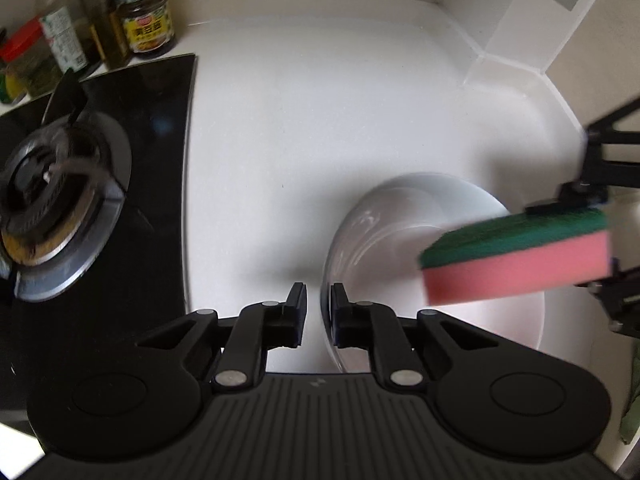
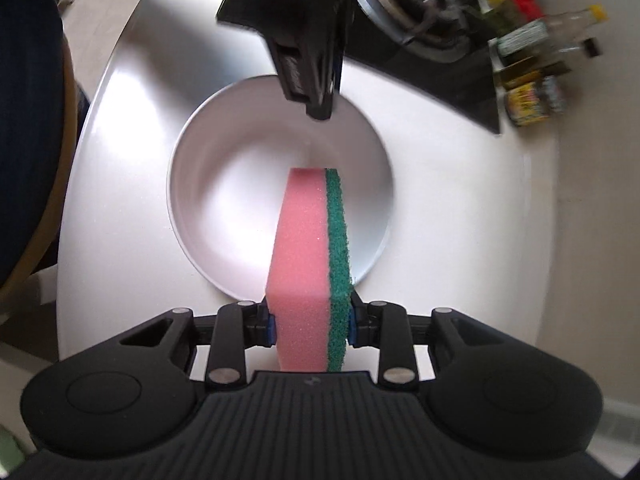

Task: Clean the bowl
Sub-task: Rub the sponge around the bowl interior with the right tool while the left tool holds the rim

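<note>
step in hand, by the look of it: steadying the bowl (image 2: 224, 184) before the scrub. sits upright on the white counter (image 1: 300, 120), at 4 o'clock in the left wrist view and dead centre in the right wrist view.

left gripper (image 1: 318, 312) straddling the bowl's rim at the 12 o'clock side of the right wrist view, jaws narrowly apart; seemingly not yet pinched, with a sliver of counter showing between the outer finger and the rim.

right gripper (image 2: 310, 320) clamped on the sponge (image 2: 308, 260), pink foam toward 9 o'clock, green scourer toward 3 o'clock. held on edge above the bowl's near half; impossible to tell whether touching the glaze.

next, probably: pinch the rim firmly, then lower the sponge into the hollow and sweep around the wall. calls for a firm hold, since likely to slide on the smooth counter.

around: gas hob (image 1: 140, 160) at 9 o'clock in the left view, just beside the bowl; jars and bottles (image 1: 148, 20) at 11 o'clock, well apart. nothing in the sponge's way except the left gripper itself on the far rim.
</note>
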